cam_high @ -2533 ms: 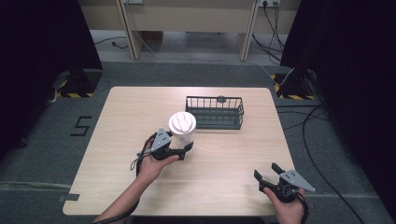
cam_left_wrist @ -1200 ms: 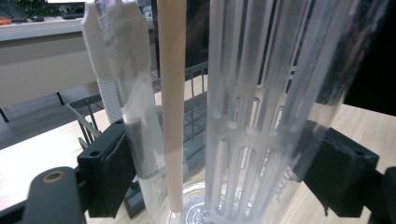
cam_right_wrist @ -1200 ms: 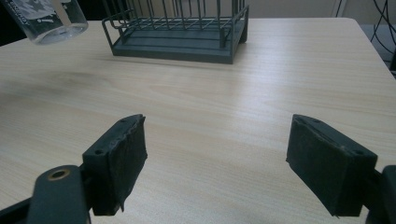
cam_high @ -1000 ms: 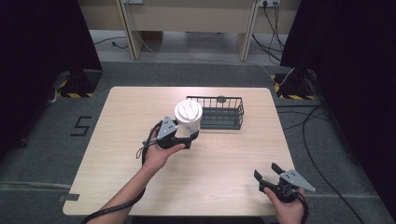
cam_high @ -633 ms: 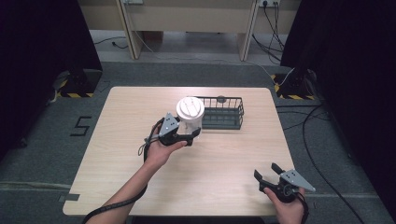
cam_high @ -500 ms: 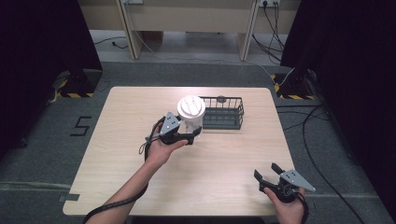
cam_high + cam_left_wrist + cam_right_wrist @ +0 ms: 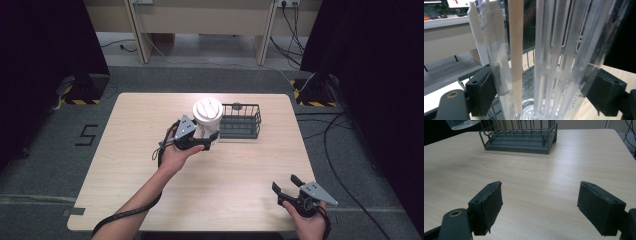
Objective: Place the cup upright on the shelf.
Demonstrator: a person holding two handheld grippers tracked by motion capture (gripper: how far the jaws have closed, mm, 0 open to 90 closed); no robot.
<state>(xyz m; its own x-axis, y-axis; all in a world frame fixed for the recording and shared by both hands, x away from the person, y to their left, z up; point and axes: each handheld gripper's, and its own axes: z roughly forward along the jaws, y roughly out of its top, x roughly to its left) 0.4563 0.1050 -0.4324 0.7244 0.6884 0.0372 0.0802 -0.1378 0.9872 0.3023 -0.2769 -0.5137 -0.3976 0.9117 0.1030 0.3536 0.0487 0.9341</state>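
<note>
Gripping a clear plastic tumbler [image 7: 207, 121] by its sides, the left hand-held gripper [image 7: 196, 141] holds it raised just left of the wire basket [image 7: 240, 121], apparently for placing there. Its white lid [image 7: 208, 108] is on; inside stand a slotted insert [image 7: 559, 57] and a tan stick [image 7: 516, 55]. The basket contents cannot be told. The right hand-held gripper [image 7: 295, 192] rests open and empty at the table's [image 7: 130, 165] near right.

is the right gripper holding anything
No, the right gripper is open, its two black jaws standing wide apart over the bare wooden table with nothing between them.
</note>
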